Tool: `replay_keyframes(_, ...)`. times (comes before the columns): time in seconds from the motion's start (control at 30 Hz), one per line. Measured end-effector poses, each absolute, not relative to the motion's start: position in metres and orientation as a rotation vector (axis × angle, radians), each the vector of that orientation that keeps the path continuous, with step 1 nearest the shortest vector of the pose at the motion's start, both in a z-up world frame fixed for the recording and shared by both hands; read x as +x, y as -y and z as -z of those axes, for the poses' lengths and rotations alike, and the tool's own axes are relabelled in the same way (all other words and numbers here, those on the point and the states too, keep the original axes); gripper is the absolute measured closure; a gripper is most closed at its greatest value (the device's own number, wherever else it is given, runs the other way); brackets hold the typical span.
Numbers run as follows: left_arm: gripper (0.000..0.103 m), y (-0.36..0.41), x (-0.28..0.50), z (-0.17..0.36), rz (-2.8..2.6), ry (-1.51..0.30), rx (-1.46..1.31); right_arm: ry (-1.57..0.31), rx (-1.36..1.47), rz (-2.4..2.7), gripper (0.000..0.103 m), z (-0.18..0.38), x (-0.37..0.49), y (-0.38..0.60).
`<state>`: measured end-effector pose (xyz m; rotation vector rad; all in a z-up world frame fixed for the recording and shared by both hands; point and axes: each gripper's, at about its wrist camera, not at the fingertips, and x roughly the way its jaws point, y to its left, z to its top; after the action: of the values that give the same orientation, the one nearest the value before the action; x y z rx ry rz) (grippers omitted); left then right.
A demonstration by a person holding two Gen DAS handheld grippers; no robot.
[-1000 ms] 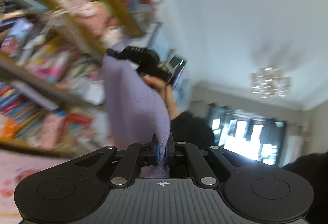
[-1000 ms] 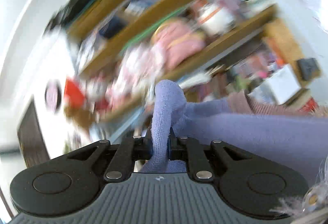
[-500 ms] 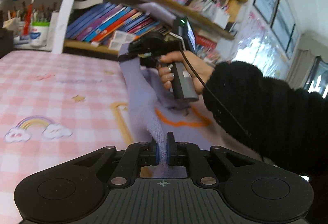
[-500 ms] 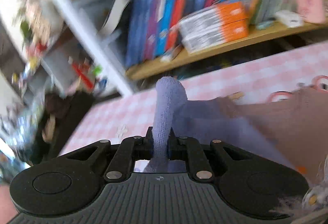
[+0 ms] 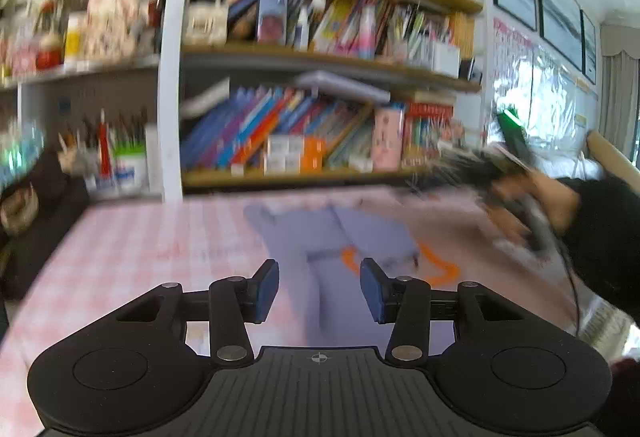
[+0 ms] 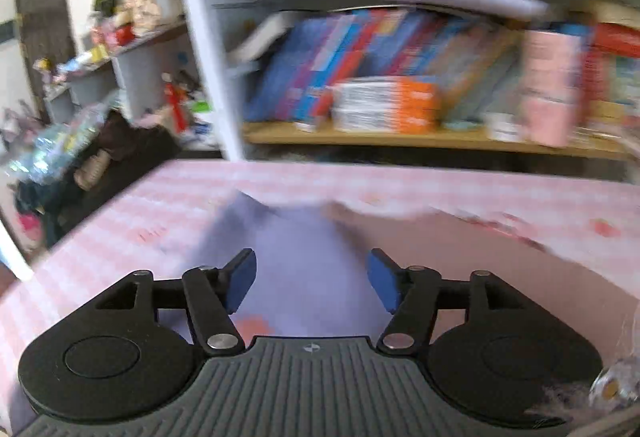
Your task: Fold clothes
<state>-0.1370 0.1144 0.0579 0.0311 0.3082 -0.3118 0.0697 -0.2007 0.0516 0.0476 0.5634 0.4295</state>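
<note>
A lilac knit garment [image 5: 320,237] lies spread on the pink checked table [image 5: 140,249], partly over a dusty-pink garment with an orange print [image 5: 440,269]. My left gripper [image 5: 319,289] is open and empty just above the lilac garment's near part. My right gripper [image 6: 312,283] is open and empty over the same lilac garment [image 6: 296,237], with the dusty-pink garment [image 6: 480,261] to its right. In the left wrist view the right gripper's handle, held in a hand [image 5: 524,197], is blurred at the right.
A bookshelf [image 5: 320,141] full of books stands behind the table's far edge. A white post [image 5: 170,77] rises at the table's back left. Pencil pots [image 5: 124,165] and dark clutter [image 6: 100,165] sit beyond the left edge.
Both grippers have opened and let go of the lilac garment, which now lies on the table. The right gripper has moved away to the right.
</note>
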Motion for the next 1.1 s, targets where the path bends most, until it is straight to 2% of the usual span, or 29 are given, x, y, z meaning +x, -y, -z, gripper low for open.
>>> replay_keyframes(0.1,0.058,-0.071,-0.117,-0.061,0.380,-0.313,0.122,-0.570,0.015,-0.360,0.042,-0.038,0.020,0.239)
replay_keyframes(0.33,0.057,0.024,-0.016,-0.035,0.425,-0.464,0.167,-0.543,-0.102,-0.304,0.044,-0.005,-0.080,0.279)
replay_keyframes(0.53,0.059,0.031,0.053,0.006,0.259,-0.626,0.206,-0.557,-0.091,-0.324,0.046,0.010,-0.068,0.266)
replay_keyframes(0.73,0.065,0.027,0.063,0.022,0.302,-0.686,0.067,-0.564,-0.067,-0.379,0.046,0.015,-0.065,0.261)
replay_keyframes(0.77,0.067,0.029,0.063,0.023,0.303,-0.688,0.062,-0.564,-0.070,-0.383,0.046,0.015,-0.065,0.261)
replay_keyframes(0.83,0.077,0.030,0.066,0.025,0.309,-0.687,0.037,-0.557,-0.089,-0.385,0.046,0.016,-0.068,0.260)
replay_keyframes(0.9,0.092,0.030,0.068,0.025,0.328,-0.690,0.001,-0.552,-0.086,-0.385,0.046,0.017,-0.069,0.260)
replay_keyframes(1.0,0.099,0.032,0.070,0.022,0.342,-0.690,0.005,-0.546,-0.080,-0.386,0.046,0.018,-0.071,0.261)
replay_keyframes(1.1,0.101,0.015,0.065,0.008,0.342,-0.653,-0.012,-0.548,-0.076,-0.392,0.046,0.018,-0.072,0.264)
